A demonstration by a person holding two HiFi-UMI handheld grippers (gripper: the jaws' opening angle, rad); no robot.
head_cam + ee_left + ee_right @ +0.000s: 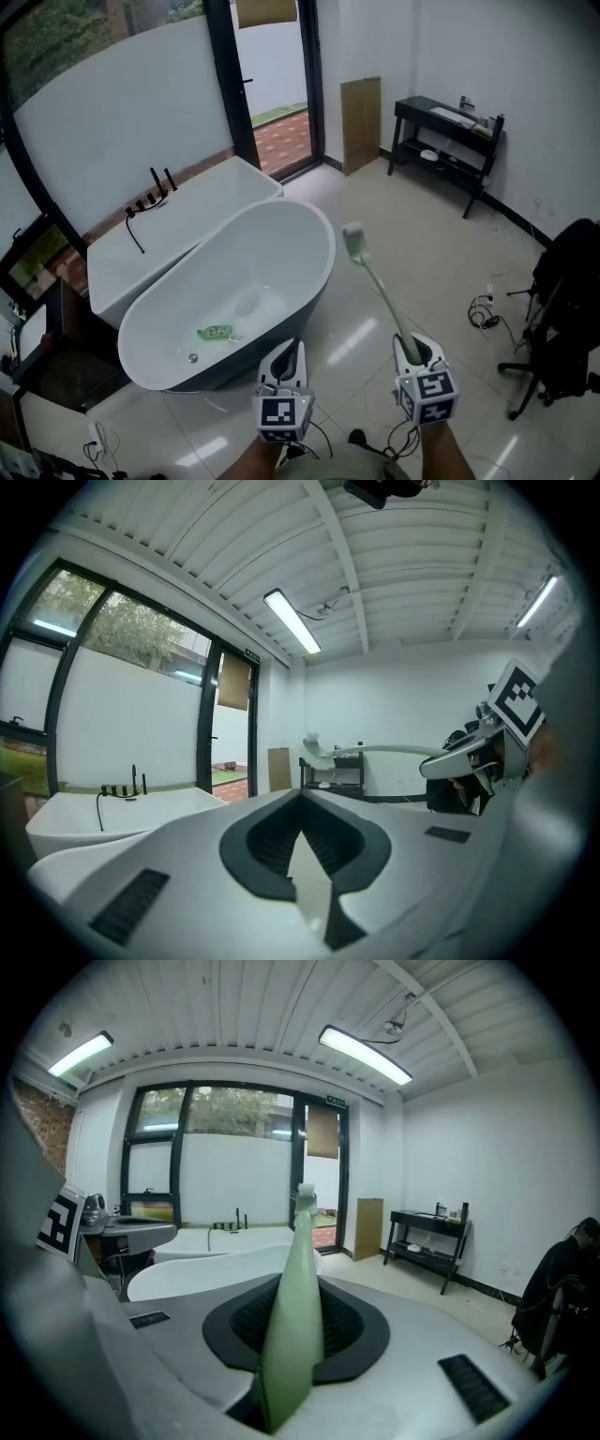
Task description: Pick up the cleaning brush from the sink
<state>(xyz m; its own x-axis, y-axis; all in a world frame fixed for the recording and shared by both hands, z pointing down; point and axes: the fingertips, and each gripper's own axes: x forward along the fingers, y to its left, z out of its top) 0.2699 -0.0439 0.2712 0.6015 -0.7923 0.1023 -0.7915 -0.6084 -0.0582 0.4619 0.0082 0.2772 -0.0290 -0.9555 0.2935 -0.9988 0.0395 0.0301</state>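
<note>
The cleaning brush [380, 291] has a long pale green handle and a white head [353, 241]. It sticks up and away from my right gripper [410, 349], which is shut on the handle's lower end, over the floor to the right of the oval white bathtub [319, 225]. In the right gripper view the handle [295, 1316] runs out between the black pads. My left gripper [292, 349] hangs beside it near the tub's front end, shut and empty. From the left gripper view [302, 803], the brush [375, 751] and the right gripper [464, 759] show at the right.
A small green item [216, 332] lies in the oval tub near its drain. A rectangular tub [122, 253] with black taps stands behind it. A black side table [450, 141], a cardboard sheet [361, 122], a black chair [562, 319] and floor cables [483, 309] are to the right.
</note>
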